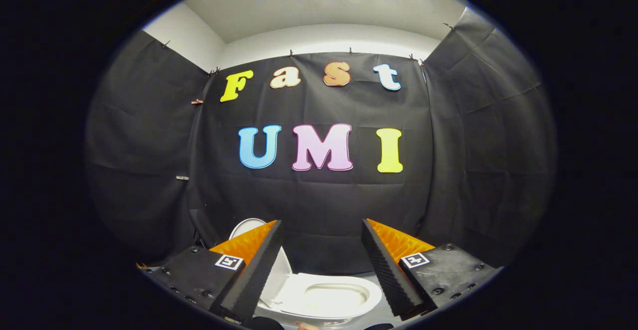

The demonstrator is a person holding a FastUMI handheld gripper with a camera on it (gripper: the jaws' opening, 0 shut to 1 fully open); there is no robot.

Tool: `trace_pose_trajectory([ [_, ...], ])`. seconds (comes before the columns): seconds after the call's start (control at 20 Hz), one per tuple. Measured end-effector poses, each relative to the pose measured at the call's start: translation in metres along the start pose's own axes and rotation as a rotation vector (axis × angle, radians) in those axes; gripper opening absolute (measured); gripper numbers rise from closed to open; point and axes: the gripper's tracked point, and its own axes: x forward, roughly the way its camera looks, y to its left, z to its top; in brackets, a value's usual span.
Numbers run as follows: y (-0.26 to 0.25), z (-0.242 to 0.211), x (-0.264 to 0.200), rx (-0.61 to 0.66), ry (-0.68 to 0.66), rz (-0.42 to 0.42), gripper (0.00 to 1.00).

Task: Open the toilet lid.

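Below and between your fingers, the toilet (329, 297) sits with its lid (279, 265) already raised, leaning up behind the left finger. Your hand-held gripper (321, 270) gapes wide, holding nothing; draw back gently without nudging the lid. Black cloth walls (473, 160) enclose the booth under a white ceiling (319, 6)

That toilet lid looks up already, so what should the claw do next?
Probably just back away. The toilet lid stands raised at the left of the bowl, whose seat lies bare, and the claw is open above it, holding nothing.
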Motion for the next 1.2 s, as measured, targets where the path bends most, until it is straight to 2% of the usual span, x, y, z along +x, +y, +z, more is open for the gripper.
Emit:
trace_pose_trajectory([
  [1.2, 0.0023, -0.0035, 0.0002, -0.008, 0.002, 0.009, 0.99],
])
